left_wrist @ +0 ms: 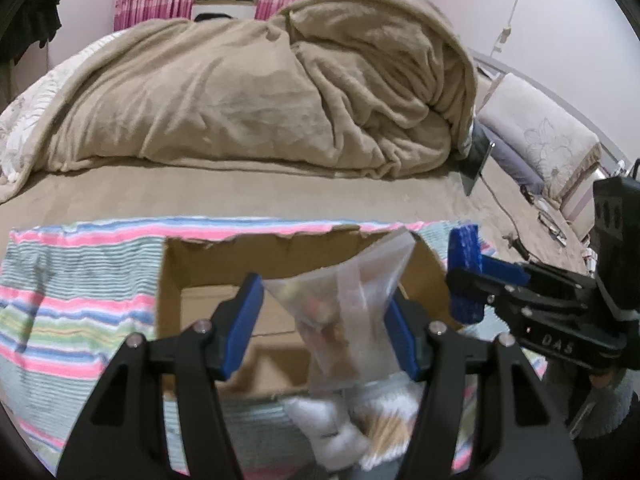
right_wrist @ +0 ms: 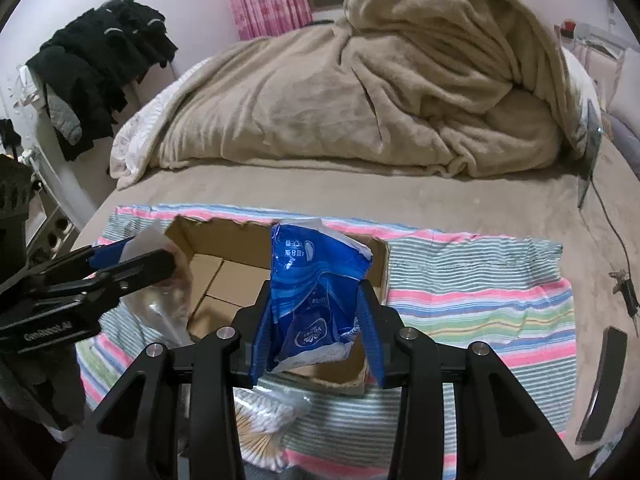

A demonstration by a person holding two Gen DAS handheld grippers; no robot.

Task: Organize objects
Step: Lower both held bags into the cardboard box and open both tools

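Note:
An open cardboard box (left_wrist: 192,264) (right_wrist: 224,276) sits on a striped towel on the bed. My left gripper (left_wrist: 324,328) is shut on a clear plastic zip bag (left_wrist: 348,300) and holds it over the box's near edge; the bag also shows in the right wrist view (right_wrist: 168,300). My right gripper (right_wrist: 316,324) is shut on a blue tissue pack (right_wrist: 312,292) above the box; in the left wrist view the right gripper (left_wrist: 466,272) is at the box's right side. A bag of cotton swabs (right_wrist: 264,420) (left_wrist: 384,428) lies on the towel in front of the box.
The striped towel (right_wrist: 480,308) covers the near part of the bed. A rumpled beige blanket (left_wrist: 260,92) is piled behind. A cable (right_wrist: 616,232) and a dark flat object (right_wrist: 600,384) lie at the right. Black clothes (right_wrist: 96,64) hang at the left.

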